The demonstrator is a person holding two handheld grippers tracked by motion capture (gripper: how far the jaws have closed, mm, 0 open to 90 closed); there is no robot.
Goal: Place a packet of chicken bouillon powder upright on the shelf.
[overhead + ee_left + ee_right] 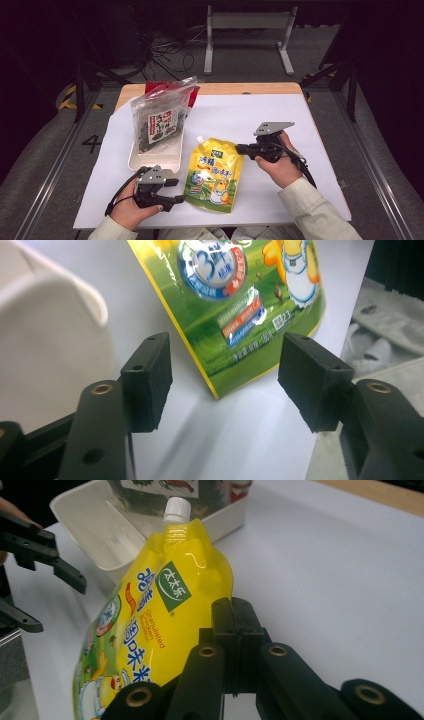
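Jaws on my left gripper [172,191] stand wide apart at the near left of the white sheet [280,115], around the bottom left corner of the yellow-and-green spouted pouch [214,174], not touching it. The pouch lies flat mid-table, white cap [177,509] pointing far. My right gripper [240,148] sits further back at the pouch's upper right edge, jaws pressed together; I cannot tell whether they pinch that edge. Beyond, at far left, a white plastic tray [150,161] holds a clear bag of dark dried food [161,117].
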